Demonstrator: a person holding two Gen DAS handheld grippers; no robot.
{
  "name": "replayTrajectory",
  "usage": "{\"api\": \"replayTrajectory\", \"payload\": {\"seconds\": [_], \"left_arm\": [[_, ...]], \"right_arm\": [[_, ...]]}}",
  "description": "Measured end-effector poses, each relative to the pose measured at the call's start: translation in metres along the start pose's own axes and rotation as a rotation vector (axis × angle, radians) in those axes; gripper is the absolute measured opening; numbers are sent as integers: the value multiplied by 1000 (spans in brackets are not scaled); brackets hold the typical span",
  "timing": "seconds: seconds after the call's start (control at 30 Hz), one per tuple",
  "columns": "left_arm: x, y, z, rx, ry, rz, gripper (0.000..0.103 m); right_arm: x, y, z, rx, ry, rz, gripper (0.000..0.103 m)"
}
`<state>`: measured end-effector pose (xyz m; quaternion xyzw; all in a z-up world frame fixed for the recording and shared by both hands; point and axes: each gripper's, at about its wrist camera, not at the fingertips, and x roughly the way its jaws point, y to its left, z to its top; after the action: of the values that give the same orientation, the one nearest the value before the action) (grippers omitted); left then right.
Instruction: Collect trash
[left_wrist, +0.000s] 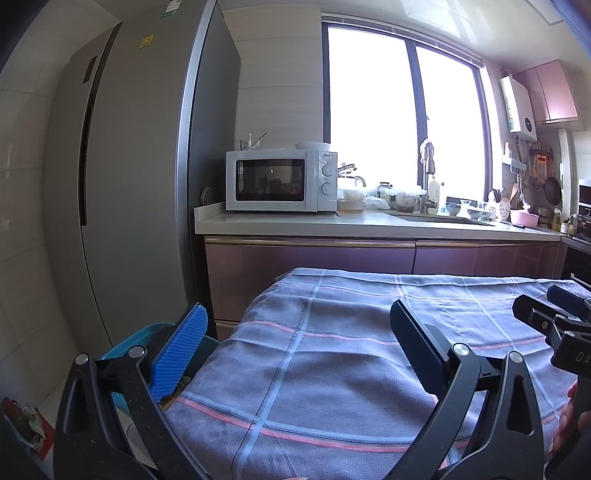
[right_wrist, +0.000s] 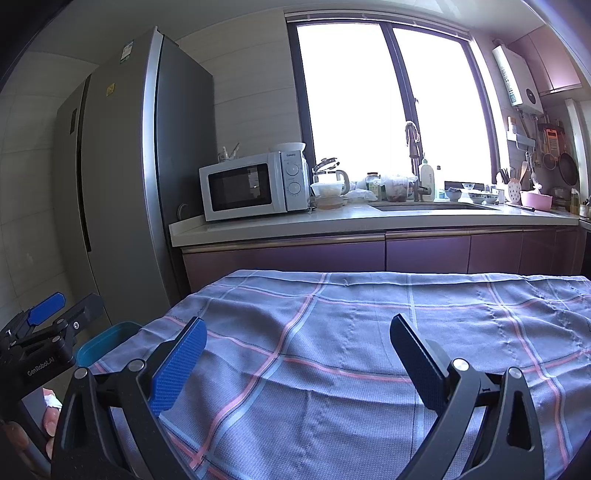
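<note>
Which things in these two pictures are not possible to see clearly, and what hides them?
- Blue bin inside: left wrist view, left gripper fingers and tablecloth cover it; right wrist view shows only its rim.
- Items on the floor: left wrist view, cut off by the edge, blurred.
- Things beside the sink: too small, backlit by the window.
- Right gripper: open, nothing between its fingers.

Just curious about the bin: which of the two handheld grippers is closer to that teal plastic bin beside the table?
Left. The left gripper has one finger right above the teal plastic bin at the table's left edge; the right gripper hovers over the checked tablecloth, farther right.
</note>
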<state>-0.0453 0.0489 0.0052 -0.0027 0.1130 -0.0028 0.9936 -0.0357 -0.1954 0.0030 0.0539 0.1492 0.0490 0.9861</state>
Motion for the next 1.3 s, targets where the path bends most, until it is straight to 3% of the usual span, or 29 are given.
{"api": "replayTrajectory", "payload": {"seconds": [1.3], "left_arm": [[2,1,-2,-2,7,5,97]], "right_arm": [[0,1,0,4,-1,-5,96]]}}
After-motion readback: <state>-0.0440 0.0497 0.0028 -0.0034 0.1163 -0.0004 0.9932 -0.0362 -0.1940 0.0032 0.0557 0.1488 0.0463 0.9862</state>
